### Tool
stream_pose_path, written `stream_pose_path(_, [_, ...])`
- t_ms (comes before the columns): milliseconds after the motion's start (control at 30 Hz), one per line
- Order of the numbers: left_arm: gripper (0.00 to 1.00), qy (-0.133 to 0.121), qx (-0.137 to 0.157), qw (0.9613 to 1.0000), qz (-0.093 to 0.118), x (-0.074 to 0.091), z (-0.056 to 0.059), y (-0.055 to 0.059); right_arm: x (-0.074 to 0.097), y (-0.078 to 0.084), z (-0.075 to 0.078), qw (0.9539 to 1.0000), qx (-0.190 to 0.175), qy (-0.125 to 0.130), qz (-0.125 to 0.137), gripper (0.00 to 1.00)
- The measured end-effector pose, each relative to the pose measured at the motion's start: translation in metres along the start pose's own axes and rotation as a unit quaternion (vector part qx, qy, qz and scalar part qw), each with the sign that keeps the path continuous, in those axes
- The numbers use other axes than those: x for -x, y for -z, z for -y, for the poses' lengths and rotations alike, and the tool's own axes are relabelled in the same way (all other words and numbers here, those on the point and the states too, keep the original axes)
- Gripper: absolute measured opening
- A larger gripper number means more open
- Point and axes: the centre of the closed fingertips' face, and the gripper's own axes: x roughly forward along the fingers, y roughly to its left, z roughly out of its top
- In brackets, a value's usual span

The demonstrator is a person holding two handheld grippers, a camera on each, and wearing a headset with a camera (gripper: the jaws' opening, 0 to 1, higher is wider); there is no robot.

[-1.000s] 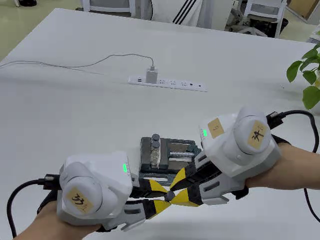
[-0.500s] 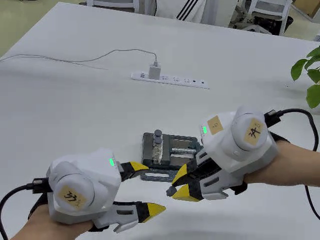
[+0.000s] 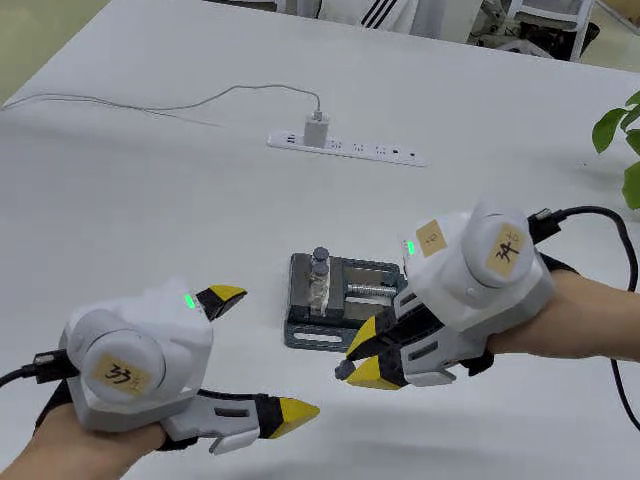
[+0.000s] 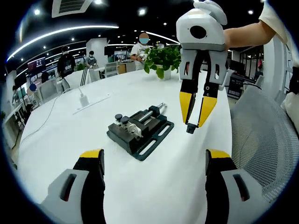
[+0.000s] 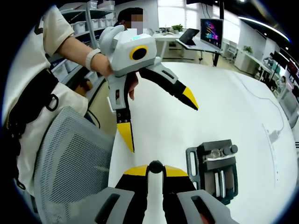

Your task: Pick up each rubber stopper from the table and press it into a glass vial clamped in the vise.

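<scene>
On the white table [image 3: 150,220], a power strip [image 3: 345,148] lies beyond the vise [image 3: 335,300].

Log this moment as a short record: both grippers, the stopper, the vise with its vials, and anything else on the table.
left gripper: open, fingers spread wide, holding nothing
right gripper: shut on a dark rubber stopper, just in front of the vise
vise: standing on the white table, beyond both grippers
glass vials: clamped upright in the vise; at least one is capped with a stopper
also on table: power strip with a charger plugged in, at the far side
</scene>
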Motion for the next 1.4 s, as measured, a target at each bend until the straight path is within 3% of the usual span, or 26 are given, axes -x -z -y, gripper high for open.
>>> stream_pose_path(33, [1.00, -0.009, 0.013, 0.9997, -0.018, 0.001, -0.003, 0.007, 0.000, 0.000, 0.001, 1.0000, 0.001, 0.000, -0.001, 0.06])
stream_pose_path(100, [0.99, -0.005, 0.022, 0.9997, -0.010, 0.002, -0.003, 0.006, -0.001, 0.001, 0.004, 1.0000, 0.001, 0.000, -0.002, 0.06])
stream_pose_path(300, [0.99, -0.008, 0.028, 0.9995, -0.012, 0.008, -0.005, 0.012, -0.003, 0.000, 0.016, 0.9999, 0.008, 0.004, -0.012, 0.06])
stream_pose_path(533, [0.99, -0.013, 0.029, 0.9995, -0.007, 0.013, -0.008, 0.010, 0.002, -0.002, 0.039, 0.9993, 0.019, 0.011, -0.029, 0.06])
stream_pose_path(867, [0.98, -0.025, 0.046, 0.9986, 0.003, 0.019, -0.012, 0.007, 0.006, -0.003, 0.074, 0.9957, 0.051, 0.015, -0.075, 0.06])
stream_pose_path(1100, [0.96, -0.021, 0.051, 0.9985, 0.006, 0.018, -0.007, 0.009, 0.006, -0.005, 0.089, 0.9895, 0.089, 0.010, -0.113, 0.06])
stream_pose_path(1400, [0.95, -0.013, 0.050, 0.9986, 0.009, 0.013, -0.001, 0.009, 0.002, -0.009, 0.101, 0.9783, 0.142, 0.005, -0.151, 0.06])
